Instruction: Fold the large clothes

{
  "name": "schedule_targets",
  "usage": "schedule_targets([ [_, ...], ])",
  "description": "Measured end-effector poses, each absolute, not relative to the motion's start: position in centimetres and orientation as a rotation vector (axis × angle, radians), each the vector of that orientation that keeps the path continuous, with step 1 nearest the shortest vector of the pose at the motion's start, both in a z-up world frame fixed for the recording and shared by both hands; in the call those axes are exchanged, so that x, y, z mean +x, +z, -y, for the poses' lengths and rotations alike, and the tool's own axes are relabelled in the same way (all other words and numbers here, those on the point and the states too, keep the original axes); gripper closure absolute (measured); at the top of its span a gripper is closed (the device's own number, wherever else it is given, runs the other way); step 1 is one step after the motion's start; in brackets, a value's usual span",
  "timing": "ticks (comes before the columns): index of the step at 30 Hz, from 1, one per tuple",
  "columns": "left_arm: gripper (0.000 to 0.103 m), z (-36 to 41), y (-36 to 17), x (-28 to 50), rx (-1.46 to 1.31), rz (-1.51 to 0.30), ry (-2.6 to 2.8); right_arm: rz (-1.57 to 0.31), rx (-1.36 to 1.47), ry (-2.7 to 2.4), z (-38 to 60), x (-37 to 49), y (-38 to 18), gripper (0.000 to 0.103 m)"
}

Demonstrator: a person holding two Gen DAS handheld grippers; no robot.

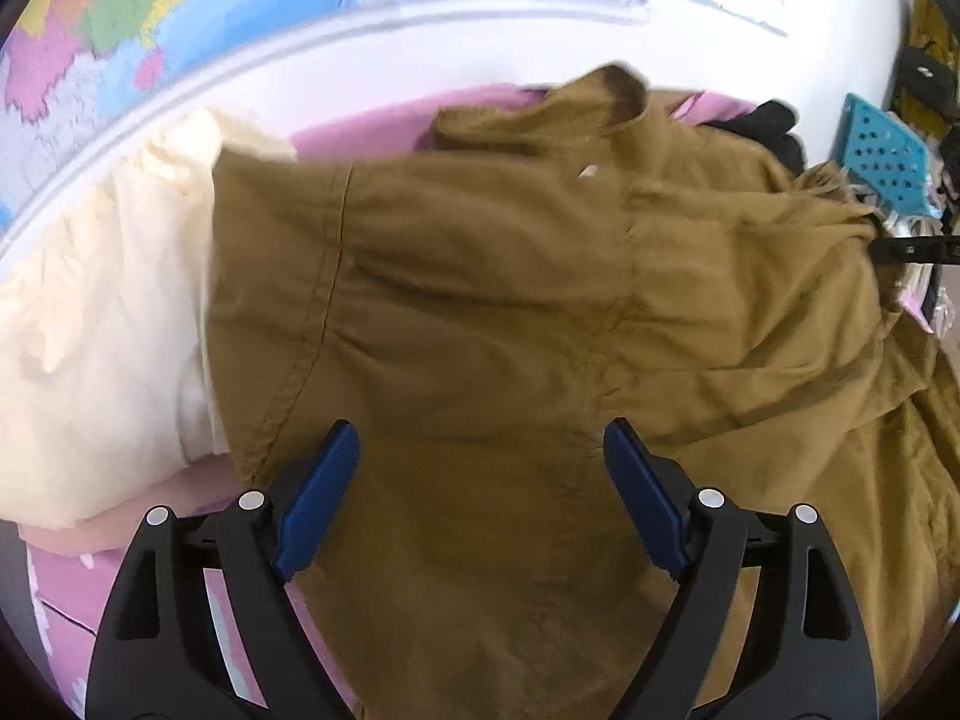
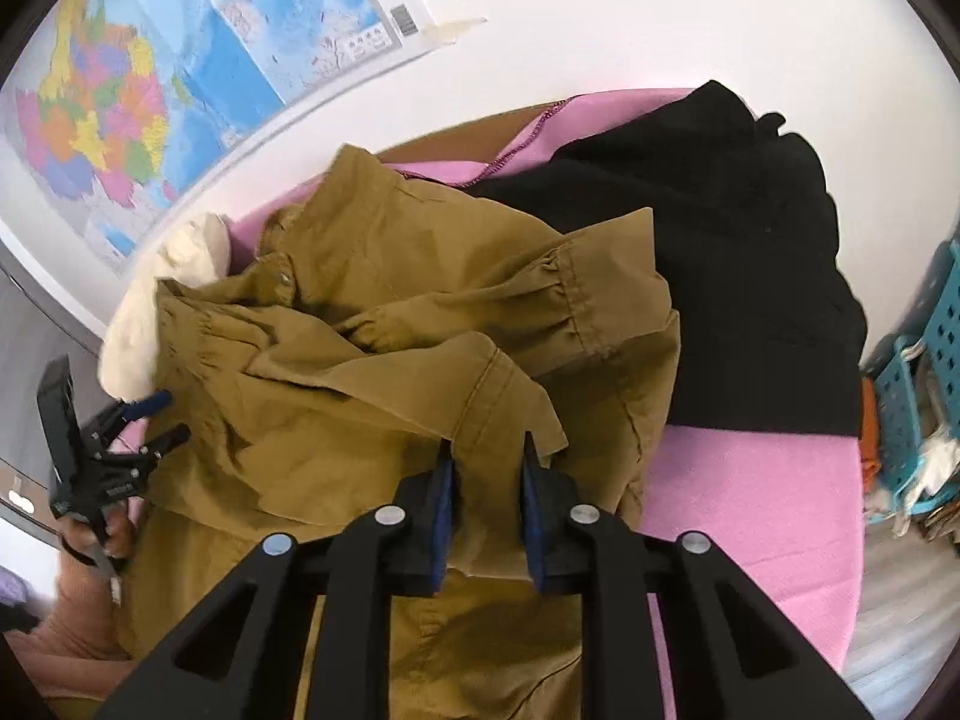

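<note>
A brown garment (image 1: 510, 300) lies rumpled on the pink-covered table (image 2: 756, 516), its sleeves and collar folded over the body. My left gripper (image 1: 480, 438) hovers just over its near part with the jaws wide apart, and no cloth is pinched between the blue pads. The same left gripper (image 2: 171, 417) appears at the garment's left edge in the right wrist view, held by a hand (image 2: 90, 564). My right gripper (image 2: 486, 450) is shut on a thick fold of the brown garment (image 2: 372, 396) near a cuffed flap.
A cream garment (image 1: 102, 300) lies left of the brown one, and a black garment (image 2: 720, 252) lies behind it on the right. A teal perforated basket (image 2: 924, 396) stands off the table's right side. A coloured map (image 2: 120, 120) hangs on the white wall behind.
</note>
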State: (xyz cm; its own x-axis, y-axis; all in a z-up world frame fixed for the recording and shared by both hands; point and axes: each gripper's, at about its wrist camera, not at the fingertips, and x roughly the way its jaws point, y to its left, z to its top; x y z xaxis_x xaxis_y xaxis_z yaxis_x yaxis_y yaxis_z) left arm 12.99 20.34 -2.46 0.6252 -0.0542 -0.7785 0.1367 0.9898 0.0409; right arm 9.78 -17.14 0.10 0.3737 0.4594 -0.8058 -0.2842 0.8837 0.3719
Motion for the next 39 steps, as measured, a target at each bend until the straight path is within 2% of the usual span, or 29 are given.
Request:
schedule_targets([
  [4,0.020,-17.0,0.7,11.1,0.134,-0.789,-0.238,-1.043,0.236,0.530,17.0,9.2,1.7,0.089],
  [7,0.013,-11.5,2.3,9.8,0.251,-0.711,-0.368,-1.004,0.222,0.550,16.3,8.8,3.0,0.089],
  [14,0.013,-3.6,0.7,11.6,0.362,-0.730,-0.478,-1.020,0.260,0.556,16.2,8.9,2.8,0.089],
  [22,0.011,1.2,0.5,13.3,0.429,-0.696,-0.468,-0.917,0.308,0.708,14.3,7.7,7.3,0.092],
  [23,0.014,1.2,1.2,13.3,0.416,-0.666,-0.455,-0.909,0.306,0.720,13.9,7.6,7.7,0.092],
  [24,0.037,1.2,1.7,13.6,0.404,-0.650,-0.440,-0.901,0.303,0.734,13.5,7.5,8.3,0.092],
  [25,0.067,0.6,2.5,14.0,0.362,-0.649,-0.434,-0.892,0.301,0.746,13.3,7.5,8.6,0.092],
  [27,0.088,-1.8,4.0,15.2,0.229,-0.674,-0.445,-0.869,0.309,0.764,13.1,7.2,9.3,0.092],
  [28,0.090,-3.1,4.7,15.2,0.182,-0.658,-0.439,-0.863,0.315,0.783,13.0,7.2,9.4,0.090],
  [29,0.090,-3.7,5.1,15.2,0.156,-0.648,-0.429,-0.854,0.315,0.793,13.1,7.0,9.4,0.083],
  [30,0.091,-5.4,5.8,15.3,0.119,-0.639,-0.405,-0.834,0.324,0.789,13.3,6.7,9.5,0.058],
  [31,0.091,-6.7,6.3,15.4,0.082,-0.632,-0.394,-0.809,0.349,0.778,13.9,6.5,9.6,0.044],
  [32,0.091,-7.7,6.8,15.4,0.051,-0.624,-0.389,-0.787,0.372,0.770,14.5,6.2,9.5,0.036],
  [35,0.091,-12.2,8.2,14.9,-0.063,-0.597,-0.332,-0.781,0.381,0.741,15.2,5.8,8.3,0.036],
  [39,0.091,-17.3,10.9,13.4,-0.145,-0.529,-0.274,-0.916,0.072,0.667,9.3,5.3,3.9,0.036],
])
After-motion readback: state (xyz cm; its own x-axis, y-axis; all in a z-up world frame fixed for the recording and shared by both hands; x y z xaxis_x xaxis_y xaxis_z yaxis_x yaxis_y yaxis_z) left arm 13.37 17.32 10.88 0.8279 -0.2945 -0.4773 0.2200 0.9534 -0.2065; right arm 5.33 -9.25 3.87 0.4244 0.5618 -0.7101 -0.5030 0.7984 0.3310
